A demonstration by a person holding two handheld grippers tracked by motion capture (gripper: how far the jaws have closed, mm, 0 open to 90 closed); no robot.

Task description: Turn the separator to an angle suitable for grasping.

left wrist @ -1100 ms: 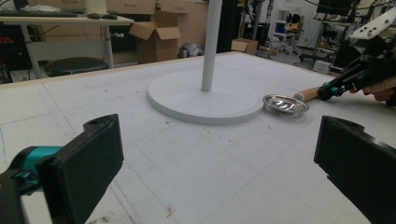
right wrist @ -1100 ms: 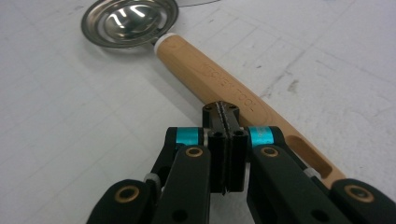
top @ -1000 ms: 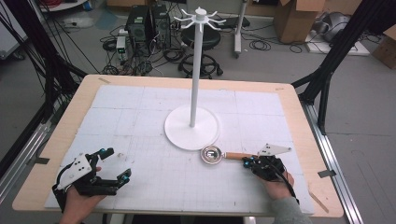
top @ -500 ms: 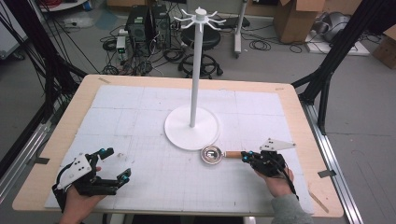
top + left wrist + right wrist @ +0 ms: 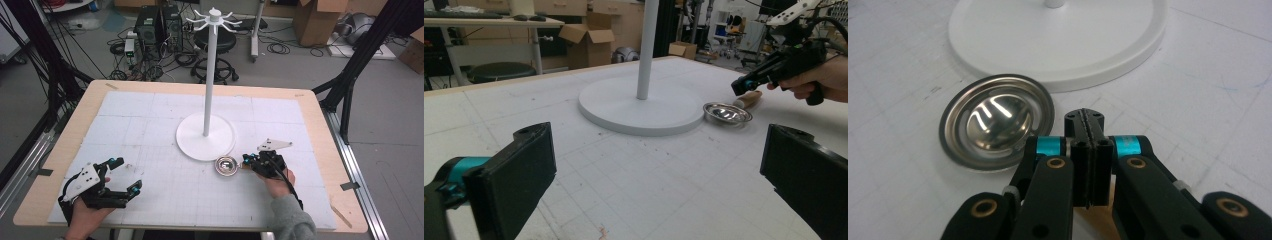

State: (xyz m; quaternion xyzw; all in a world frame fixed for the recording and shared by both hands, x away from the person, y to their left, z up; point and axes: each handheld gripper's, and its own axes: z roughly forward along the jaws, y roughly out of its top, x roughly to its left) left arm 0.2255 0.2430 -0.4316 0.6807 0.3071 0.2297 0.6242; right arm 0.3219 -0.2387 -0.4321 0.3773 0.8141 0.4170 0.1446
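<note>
A steel ladle lies on the white mat, its round bowl point(image 5: 226, 165) point(image 5: 727, 112) point(image 5: 995, 120) just in front of the white stand's base point(image 5: 205, 137) point(image 5: 1058, 35). Its wooden handle point(image 5: 749, 98) point(image 5: 1098, 215) points right and passes under my right gripper point(image 5: 246, 161) point(image 5: 738, 86) point(image 5: 1084, 120). That gripper hovers just above the handle with its jaws pressed together and nothing between them. My left gripper point(image 5: 126, 174) point(image 5: 654, 165) rests at the front left of the mat, jaws wide apart and empty.
The stand's tall pole point(image 5: 210, 75) carries a ring of hooks point(image 5: 215, 17) at the top. The mat point(image 5: 150, 125) covers a wooden table point(image 5: 320, 115). Black frame posts point(image 5: 350, 65) flank the table, with cables and cartons on the floor behind.
My right gripper has moved left along the handle toward the ladle's bowl and risen slightly, now covering most of the handle. The left gripper and the ladle have stayed put.
</note>
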